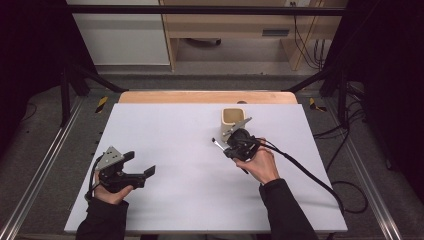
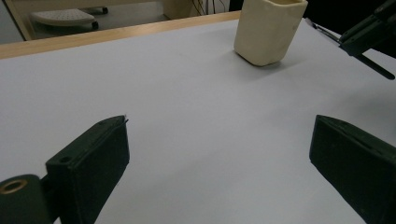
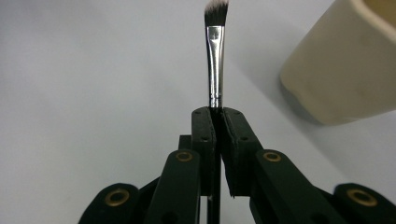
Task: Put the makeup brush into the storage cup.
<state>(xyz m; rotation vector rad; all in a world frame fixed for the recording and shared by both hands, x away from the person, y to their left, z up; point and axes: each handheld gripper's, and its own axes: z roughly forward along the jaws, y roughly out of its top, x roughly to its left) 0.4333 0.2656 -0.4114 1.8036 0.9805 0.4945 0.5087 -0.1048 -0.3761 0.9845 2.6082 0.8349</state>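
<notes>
With our right gripper point(image 3: 218, 112) clamping the slim silver-ferruled black brush point(image 3: 215, 56), we should tip it handle-first into the cream square cup point(image 1: 233, 117), while our left gripper point(image 2: 219, 154) idles agape.

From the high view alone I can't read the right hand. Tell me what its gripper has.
Observer: The right gripper is shut on a brush, clamped just below the metal ferrule.
Operator: Give me the bristles.
Observer: Dark with pale tips, cut at a slant, pointing away from the fingers.
Operator: Now the cup.
Observer: The cup stands upright beside the brush, apart from it.
Operator: Report the left.
Observer: The left gripper is wide open over bare table, holding nothing.
</notes>
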